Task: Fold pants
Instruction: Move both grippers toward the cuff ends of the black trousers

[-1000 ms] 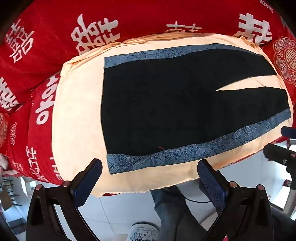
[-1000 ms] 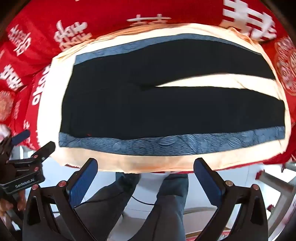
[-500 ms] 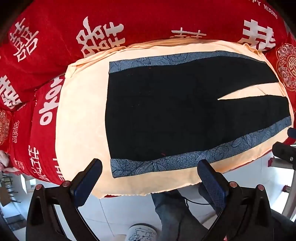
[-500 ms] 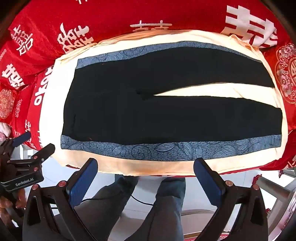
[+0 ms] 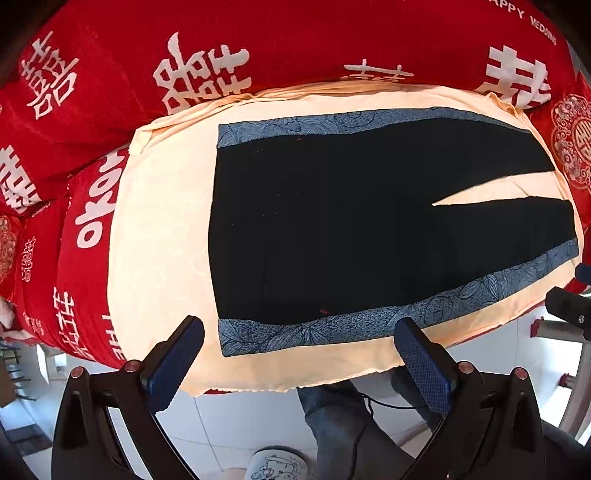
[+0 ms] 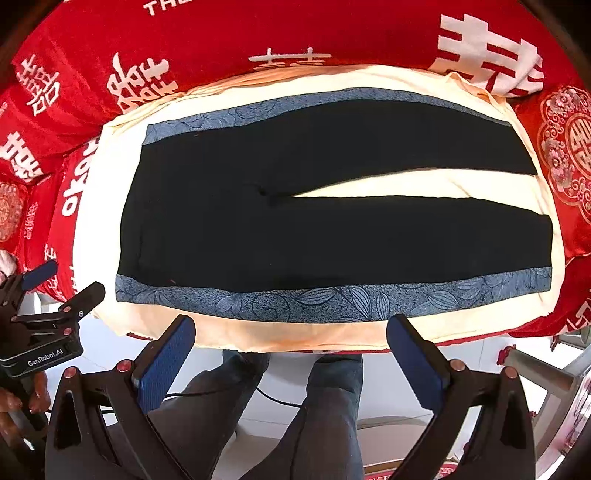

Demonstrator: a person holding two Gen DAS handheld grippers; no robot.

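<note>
- The pants (image 6: 332,229) lie flat and unfolded on a cream sheet (image 6: 99,229) that covers a surface draped in red cloth (image 6: 258,33). The waist is toward the left edge of the sheet, the two legs run toward the right edge, and a wedge of sheet shows between them.
- A blue patterned band (image 6: 332,299) runs along the near edge of the pants, and another along the far edge.
- The left claw (image 5: 299,354) is spread wide with nothing in it, off the near edge by the waist corner. The right claw (image 6: 291,354) is equally wide and empty, off the near edge by the middle of the near leg.
- Judged from this, no fold has begun, and the likely first grab is along the near band.
- Risk: a claw closing low at the near edge could pinch the sheet with the band, because the two lie flush. The lift would then drag the sheet and shift the pants.
- Risk: the near leg is long. Held at only two points it may sag between them and land creased or skewed on the far leg.
- Risk: the black cloth looks thin and slack. A shallow pinch could slip out partway through the fold.
- The person's legs (image 6: 325,406) stand against the near edge, leaving little room to pull back.
</note>
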